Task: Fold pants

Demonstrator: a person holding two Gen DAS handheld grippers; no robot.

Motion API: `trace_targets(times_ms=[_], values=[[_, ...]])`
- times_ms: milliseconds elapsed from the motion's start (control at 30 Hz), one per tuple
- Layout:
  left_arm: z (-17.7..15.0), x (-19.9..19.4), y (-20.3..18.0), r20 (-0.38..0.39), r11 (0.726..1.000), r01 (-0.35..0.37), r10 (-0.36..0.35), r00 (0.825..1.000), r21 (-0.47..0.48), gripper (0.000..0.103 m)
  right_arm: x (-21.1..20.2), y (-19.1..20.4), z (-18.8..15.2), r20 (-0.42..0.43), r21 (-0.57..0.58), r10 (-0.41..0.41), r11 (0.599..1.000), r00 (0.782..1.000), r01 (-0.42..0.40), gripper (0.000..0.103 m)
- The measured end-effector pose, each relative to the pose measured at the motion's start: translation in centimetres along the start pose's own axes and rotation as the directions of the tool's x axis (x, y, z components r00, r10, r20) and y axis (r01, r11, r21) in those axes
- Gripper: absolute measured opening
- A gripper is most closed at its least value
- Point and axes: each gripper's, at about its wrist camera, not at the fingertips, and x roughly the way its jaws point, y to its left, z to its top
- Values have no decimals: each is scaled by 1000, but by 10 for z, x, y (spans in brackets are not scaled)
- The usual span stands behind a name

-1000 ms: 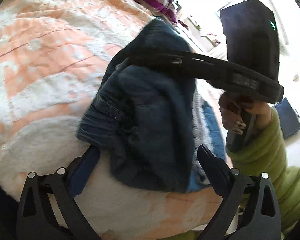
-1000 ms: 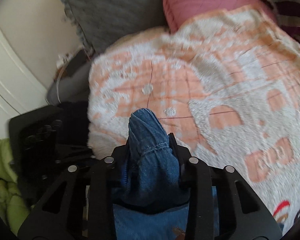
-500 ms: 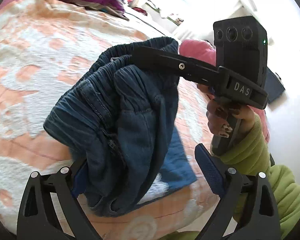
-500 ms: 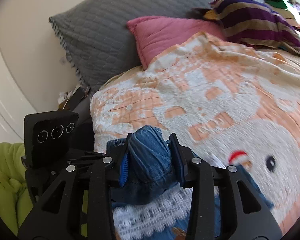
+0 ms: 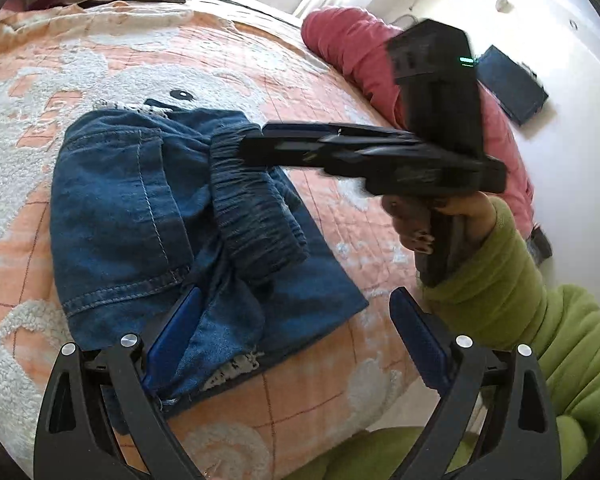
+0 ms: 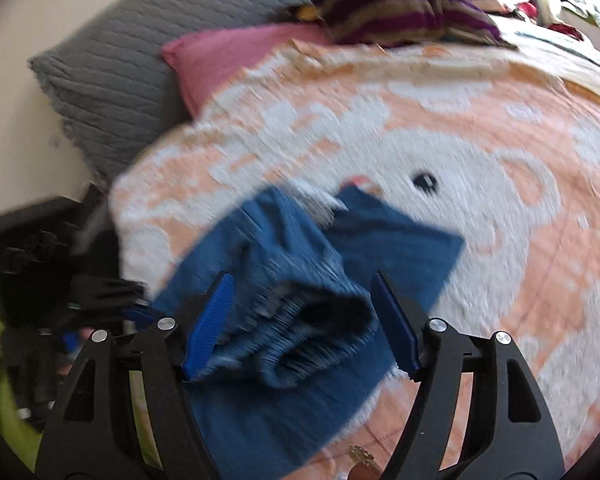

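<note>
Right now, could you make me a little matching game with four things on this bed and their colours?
Things:
1. pants
2. pillow
3. blanket
4. cushion

Colours:
A. pink
B. blue denim
C. grey
D. peach and white

Pairs: 1-B, 2-C, 3-D, 4-A
</note>
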Motion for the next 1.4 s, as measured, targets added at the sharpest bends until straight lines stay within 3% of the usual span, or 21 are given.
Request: trace_targets(times_ms=[167, 267, 400, 467, 533, 567, 633, 767, 867, 900, 1133, 1233, 1400], values=[[-16, -6, -12, 4, 999, -8, 8, 1000, 49, 92, -4, -14, -18, -24, 27, -63, 998, 998, 64, 64], [-17, -37, -11, 75, 999, -23, 21, 997, 33, 92, -15, -8, -18, -13, -17, -86, 996, 996, 85, 64], [-12, -64, 5, 143, 980, -198, 198, 970, -19, 90, -38, 1, 0, 74, -46, -57, 997, 996, 60, 64], [-6, -65, 16, 145, 964, -261, 266, 953, -52, 59, -40, 10, 14, 95, -83, -47, 995, 994, 55, 64], [-2, -59, 21, 130, 953, -299, 304, 944, -55, 43, -31, 22, 31, 82, -141, -37, 989, 996, 48, 63], [-1, -53, 24, 118, 949, -312, 316, 942, -48, 31, -24, 28, 38, 71, -170, -35, 984, 997, 47, 57], [0, -42, 25, 85, 951, -309, 311, 947, -30, 24, -3, 35, 51, 19, -222, -27, 975, 999, 31, 44], [-11, -21, 9, 29, 932, -353, 352, 936, 83, 24, 39, 38, 62, -99, -275, -60, 961, 993, 30, 33], [-17, -19, 4, 24, 929, -353, 352, 936, 109, 24, 67, 43, 54, -157, -370, -189, 921, 969, 120, 6], [-18, -19, 4, 24, 932, -347, 347, 938, 109, 24, 72, 42, 52, -157, -383, -224, 912, 962, 150, 6], [-26, -24, 5, 33, 942, -324, 322, 946, 85, 24, 74, 34, 45, -137, -291, -219, 941, 966, 172, 7], [-30, -27, 3, 31, 946, -313, 311, 950, 85, 24, 69, 30, 45, -106, -269, -247, 940, 963, 211, 21], [-37, -36, -2, 33, 952, -296, 294, 955, 74, 27, 61, 23, 44, -74, -214, -225, 955, 972, 205, 27]])
